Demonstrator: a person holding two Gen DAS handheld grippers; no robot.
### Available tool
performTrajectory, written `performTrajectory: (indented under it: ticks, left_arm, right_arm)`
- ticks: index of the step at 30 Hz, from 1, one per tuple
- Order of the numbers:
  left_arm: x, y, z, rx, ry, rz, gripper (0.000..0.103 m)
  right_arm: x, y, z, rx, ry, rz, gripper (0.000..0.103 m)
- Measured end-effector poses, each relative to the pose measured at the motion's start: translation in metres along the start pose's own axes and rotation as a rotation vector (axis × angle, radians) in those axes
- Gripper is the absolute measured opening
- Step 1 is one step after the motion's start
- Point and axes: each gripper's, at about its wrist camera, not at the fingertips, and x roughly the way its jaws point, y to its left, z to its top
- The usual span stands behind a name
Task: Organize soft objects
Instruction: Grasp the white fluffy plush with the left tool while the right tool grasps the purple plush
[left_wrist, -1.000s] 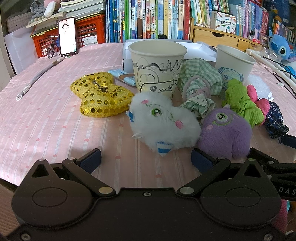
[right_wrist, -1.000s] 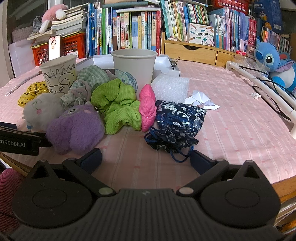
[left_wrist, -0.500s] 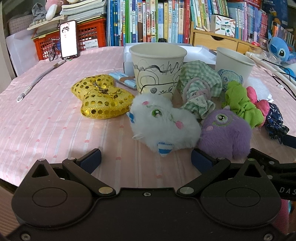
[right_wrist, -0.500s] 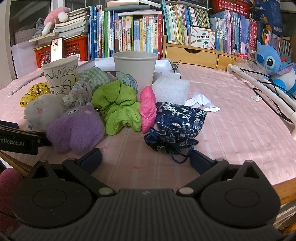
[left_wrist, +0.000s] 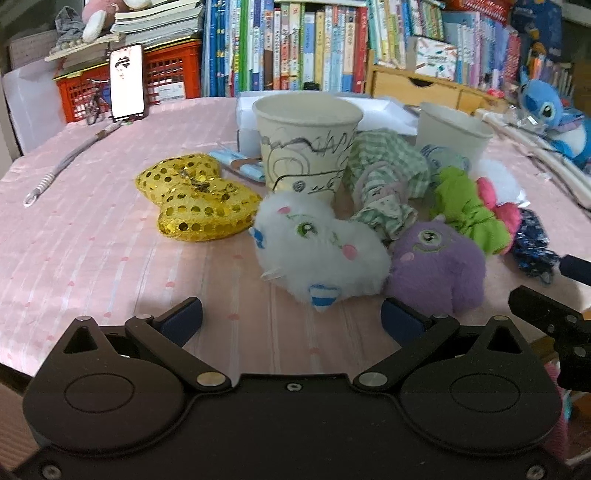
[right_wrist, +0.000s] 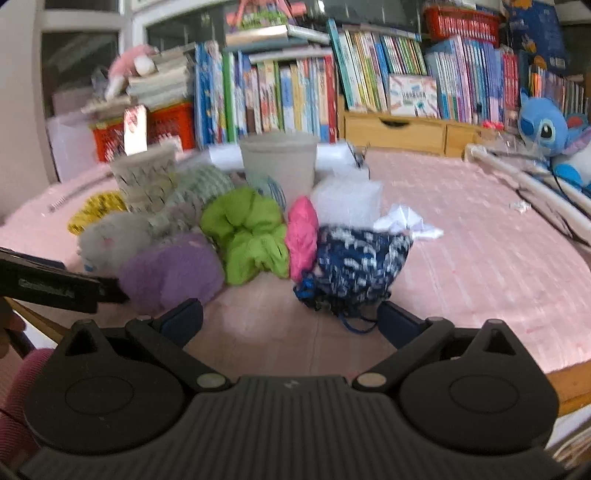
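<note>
Pink-clothed worktop (left_wrist: 92, 258), bookshelves behind. Left gripper (left_wrist: 291, 321) spread wide, empty; white plush (left_wrist: 321, 247) at 12 o'clock. Right gripper (right_wrist: 290, 319) likewise agape; navy pouch (right_wrist: 362, 262) at 1 o'clock.

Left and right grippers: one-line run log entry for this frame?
left gripper: open, empty | right gripper: open, empty | white plush, purple plush: on table, untouched
</note>
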Motion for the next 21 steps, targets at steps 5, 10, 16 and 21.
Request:
performTrajectory:
  ticks: [5,10,16,21]
  left_arm:
    - [-0.013,0.002,0.002,0.012,-0.053,-0.043,0.096]
    - [-0.021,0.001,0.007,0.017,-0.082,-0.057,0.084]
    - [-0.014,0.004,0.016,0.001,-0.083,-0.072,0.076]
    - [-0.005,0.006,0.020,-0.022,-0.076,-0.088,0.076]
  right_arm:
    - [-0.006,0.015,0.005,-0.062,-0.060,0.047,0.097]
    - [0.000,0.031,0.006,-0.098,-0.053,0.100,0.085]
    - [0.008,0.055,0.000,-0.204,-0.042,0.155,0.084]
    - [0.021,0.064,0.001,-0.206,-0.033,0.179,0.084]
